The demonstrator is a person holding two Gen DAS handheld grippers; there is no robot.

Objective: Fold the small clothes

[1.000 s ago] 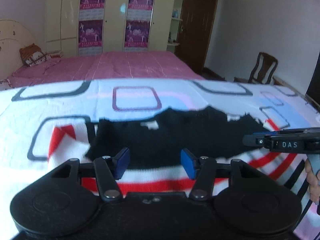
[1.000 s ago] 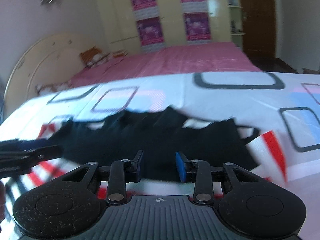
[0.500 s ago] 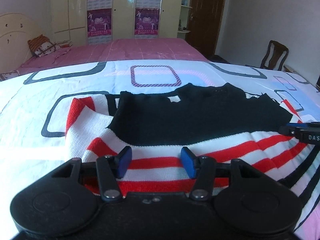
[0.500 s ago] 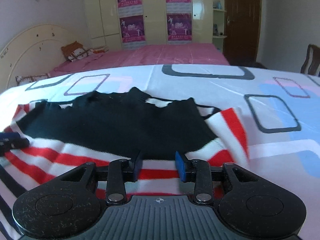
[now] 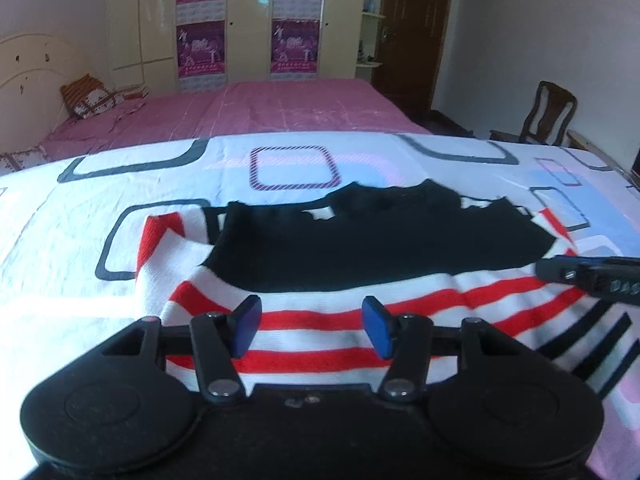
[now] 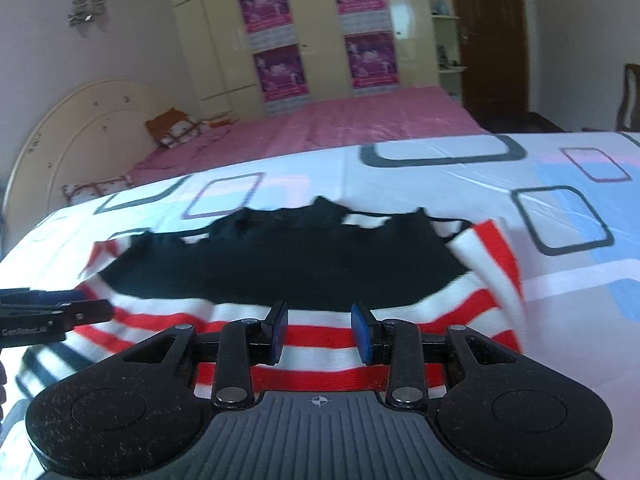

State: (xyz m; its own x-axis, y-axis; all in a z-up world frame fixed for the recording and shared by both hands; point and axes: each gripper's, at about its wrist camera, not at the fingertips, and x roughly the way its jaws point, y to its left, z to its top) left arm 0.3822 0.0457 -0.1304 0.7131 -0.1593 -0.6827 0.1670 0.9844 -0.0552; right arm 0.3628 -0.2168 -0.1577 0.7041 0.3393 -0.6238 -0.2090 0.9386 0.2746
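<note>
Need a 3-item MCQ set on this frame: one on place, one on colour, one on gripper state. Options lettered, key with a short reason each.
1. Where does the sweater lie?
A. on the patterned sheet
B. on the wooden chair
C. on the pink bed

2. Which colour is the sweater's upper panel?
A. blue
B. black
C. green

3. How do the left gripper and right gripper stand?
A. both shut on cloth
B. left shut, right open
C. both open, holding nothing

Key: 1 A, the sheet's printed squares surround the garment; 2 B, a black block sits above the red and white stripes; 3 C, striped fabric shows through the gap between each pair of blue pads.
</note>
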